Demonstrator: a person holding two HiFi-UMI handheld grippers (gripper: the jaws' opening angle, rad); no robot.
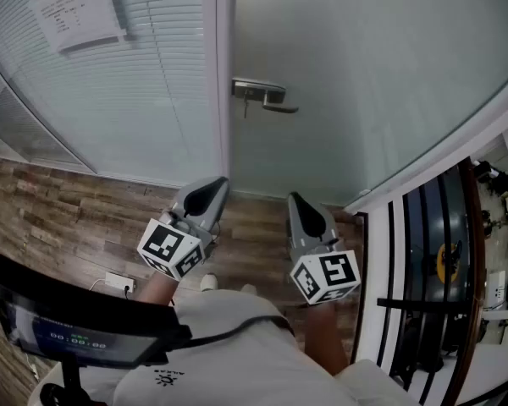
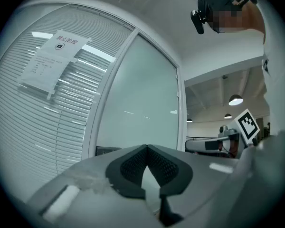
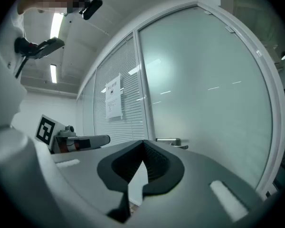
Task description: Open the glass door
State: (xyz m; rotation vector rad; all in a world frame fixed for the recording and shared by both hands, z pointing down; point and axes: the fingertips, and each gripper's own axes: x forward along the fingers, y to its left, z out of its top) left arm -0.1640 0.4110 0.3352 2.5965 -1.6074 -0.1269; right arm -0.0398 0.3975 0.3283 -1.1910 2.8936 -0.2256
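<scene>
The frosted glass door [image 1: 364, 74] stands shut in front of me, its metal lever handle [image 1: 263, 94] on the left edge by the frame. Both grippers hang level and short of the door, touching nothing. My left gripper [image 1: 213, 188] is below and left of the handle, my right gripper [image 1: 296, 203] below and slightly right of it. In the left gripper view the left gripper [image 2: 146, 147] has its tips together, empty. The right gripper [image 3: 143, 142] is likewise shut and empty, with the handle [image 3: 170, 141] just beyond it.
Left of the door is a glass wall with white blinds [image 1: 144, 83] and a paper notice [image 1: 78, 8]. A black railing [image 1: 423, 277] runs along the right. A dark screen [image 1: 68, 328] sits at lower left, a white power strip [image 1: 118, 282] on the wood floor.
</scene>
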